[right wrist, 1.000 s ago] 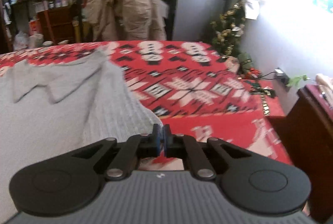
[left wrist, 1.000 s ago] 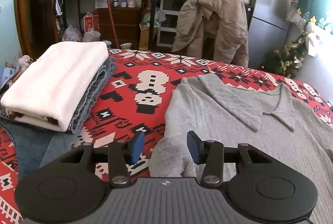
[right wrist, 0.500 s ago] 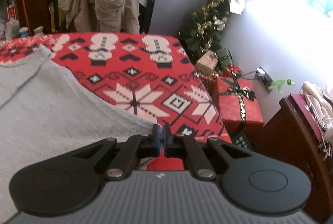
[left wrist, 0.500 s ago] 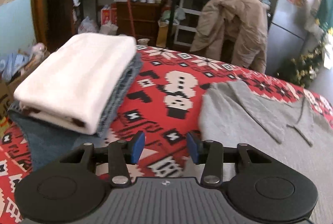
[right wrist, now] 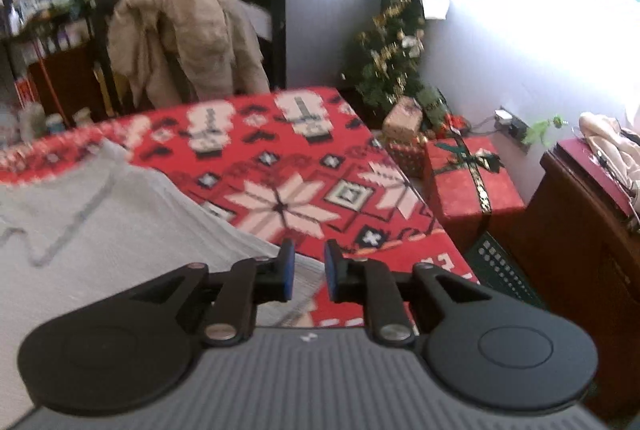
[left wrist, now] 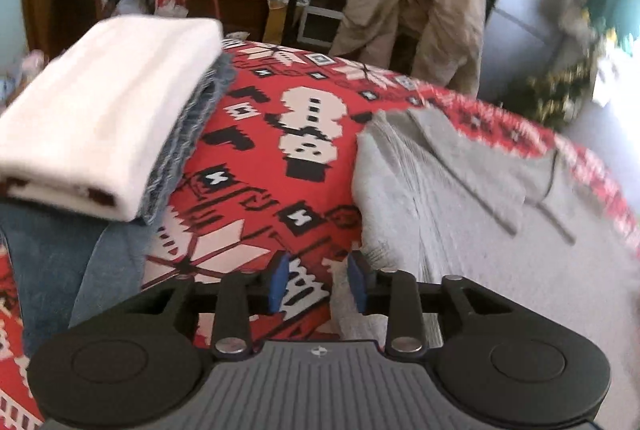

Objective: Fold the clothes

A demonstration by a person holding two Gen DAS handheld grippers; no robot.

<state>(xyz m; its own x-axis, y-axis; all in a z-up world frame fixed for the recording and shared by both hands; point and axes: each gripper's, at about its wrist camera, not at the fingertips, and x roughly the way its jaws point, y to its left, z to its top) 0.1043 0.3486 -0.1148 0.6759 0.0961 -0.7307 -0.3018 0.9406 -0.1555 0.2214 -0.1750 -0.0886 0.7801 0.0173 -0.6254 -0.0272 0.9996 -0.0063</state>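
In the left wrist view the left gripper (left wrist: 316, 282) hangs low over a red, white and black patterned blanket (left wrist: 280, 166); its blue-padded jaws have just been closing and stand part open, with the near left edge of a flat-spread grey ribbed knit collared top (left wrist: 460, 230) lying between them beside the right pad, not pinched, while a folded white cloth stacked on blue denim (left wrist: 104, 134) sits far left. In the right wrist view the right gripper (right wrist: 307, 272) has just been opening to a narrow gap that grips nothing, poised above the grey top's near right edge where it meets the blanket, the garment stretching away left.
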